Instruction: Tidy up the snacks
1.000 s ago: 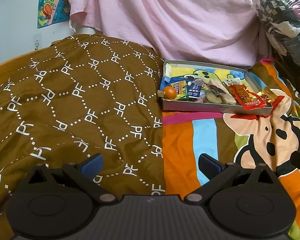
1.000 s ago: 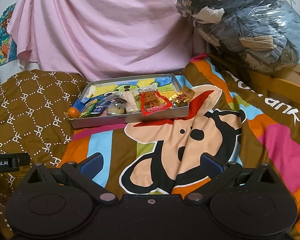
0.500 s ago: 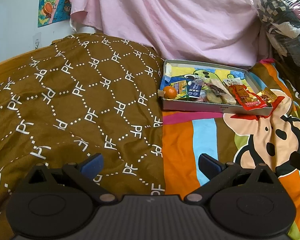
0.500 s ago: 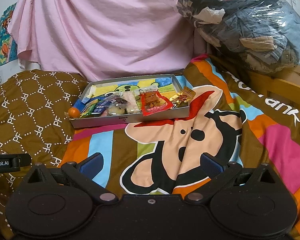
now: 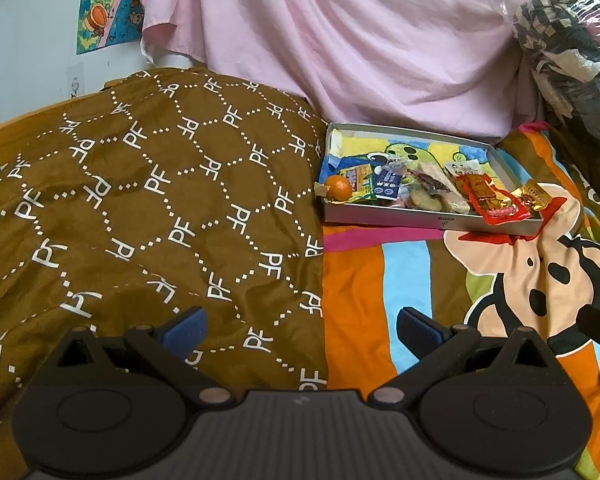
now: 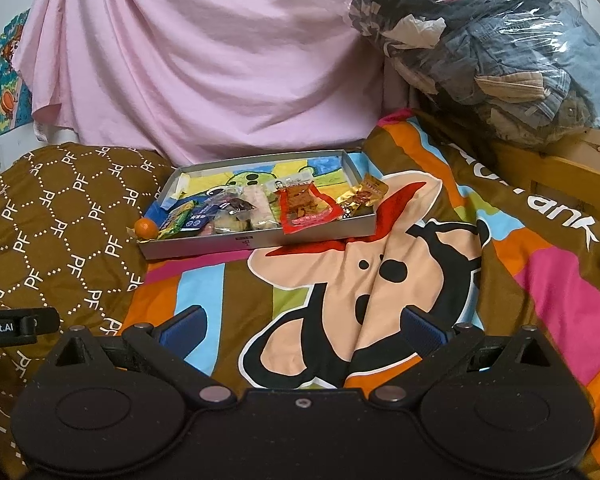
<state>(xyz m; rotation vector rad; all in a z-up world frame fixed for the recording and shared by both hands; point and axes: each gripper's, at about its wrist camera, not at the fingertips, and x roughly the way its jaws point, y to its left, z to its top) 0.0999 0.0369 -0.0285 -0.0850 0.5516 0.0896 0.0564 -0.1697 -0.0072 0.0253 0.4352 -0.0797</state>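
Almost nothing differs from a second ago: both views keep the same framing, and the tray (image 6: 260, 238) sits where it was on the striped cartoon blanket (image 6: 332, 280), its left end against the brown quilt (image 5: 140, 200). The snacks have not shifted either.

I hold my left gripper (image 5: 302, 326) low over the seam between quilt and blanket, pointing forward, its jaws spread wide with nothing between them. My right gripper (image 6: 304, 326) hovers likewise over the cartoon face on the blanket, released and empty, well short of the tray. Each gripper shows at the edge of the other's view, so they are side by side.

In the tray, a small orange (image 6: 146, 228) rests at the near left corner, touching the rim. Beside it lie a green packet (image 6: 178, 218) and a blue packet (image 6: 198, 218), then clear-wrapped snacks (image 6: 236, 216). A red packet (image 6: 306, 210) hangs over the near rim, and a gold packet (image 6: 366, 194) overhangs the right wall.

Behind the tray hangs a pink sheet (image 6: 204, 60); a plastic bag of clothes (image 6: 480, 48) sits at the right.
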